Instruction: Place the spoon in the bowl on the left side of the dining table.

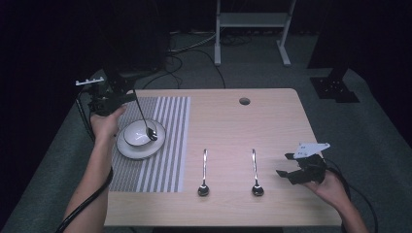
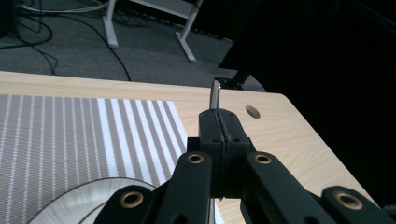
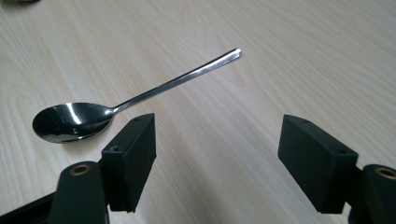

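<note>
Nearest the camera, the right gripper (image 1: 290, 166) hovers with jaws wide apart and empty, just right of a spoon (image 3: 126, 103) on the pale wooden table (image 1: 233, 121). Left of that spoon, the left gripper (image 1: 130, 95) clamps another spoon's handle (image 2: 215, 94), its scoop in a bowl (image 1: 138, 133) on a striped placemat (image 1: 167, 145). Grey carpet (image 1: 252, 73) surrounds.

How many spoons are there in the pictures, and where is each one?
3. One spoon is held by the left gripper, its head in the bowl. A second spoon and a third spoon lie on the bare table near the right gripper.
</note>
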### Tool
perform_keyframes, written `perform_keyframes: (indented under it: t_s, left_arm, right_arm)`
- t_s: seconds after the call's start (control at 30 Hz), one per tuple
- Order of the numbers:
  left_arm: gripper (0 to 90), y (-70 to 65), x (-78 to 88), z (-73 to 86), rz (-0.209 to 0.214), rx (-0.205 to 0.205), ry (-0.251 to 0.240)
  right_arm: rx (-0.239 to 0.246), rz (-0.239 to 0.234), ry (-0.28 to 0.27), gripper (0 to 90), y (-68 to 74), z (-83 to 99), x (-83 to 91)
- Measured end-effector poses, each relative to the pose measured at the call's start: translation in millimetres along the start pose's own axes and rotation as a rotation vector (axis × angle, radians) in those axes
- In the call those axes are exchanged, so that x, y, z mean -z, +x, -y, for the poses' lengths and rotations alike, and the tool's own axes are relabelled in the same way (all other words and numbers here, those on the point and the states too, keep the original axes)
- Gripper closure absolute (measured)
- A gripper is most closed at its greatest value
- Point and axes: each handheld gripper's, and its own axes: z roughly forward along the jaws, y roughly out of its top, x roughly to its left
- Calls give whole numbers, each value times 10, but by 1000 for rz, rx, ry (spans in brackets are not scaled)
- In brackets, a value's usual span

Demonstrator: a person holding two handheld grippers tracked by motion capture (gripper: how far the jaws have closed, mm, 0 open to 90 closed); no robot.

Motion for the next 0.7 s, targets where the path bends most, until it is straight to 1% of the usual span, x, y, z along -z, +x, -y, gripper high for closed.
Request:
perform_keyframes:
  t_s: [0.03,0.13,0.23,0.3,0.47,0.7]
  left_arm:
    - [900,16,10,-2,-4,-2,-2]
    - [900,57,43,-9,-14,9,-11]
    - [900,101,76,-12,-36,12,-14]
    - [900,131,103,-9,-44,22,-23]
    - [900,198,158,1,-66,30,-35]
    - [900,284,223,11,-99,33,-45]
  right_arm:
    - [0,0,0,266,-4,1,4]
    - [-1,2,-1,266,-10,7,11]
    - [-1,4,-1,266,-9,14,16]
    - [-1,5,0,266,-9,18,15]
    - [-1,3,0,266,-10,20,15]
    - [1,3,-3,266,-6,9,19]
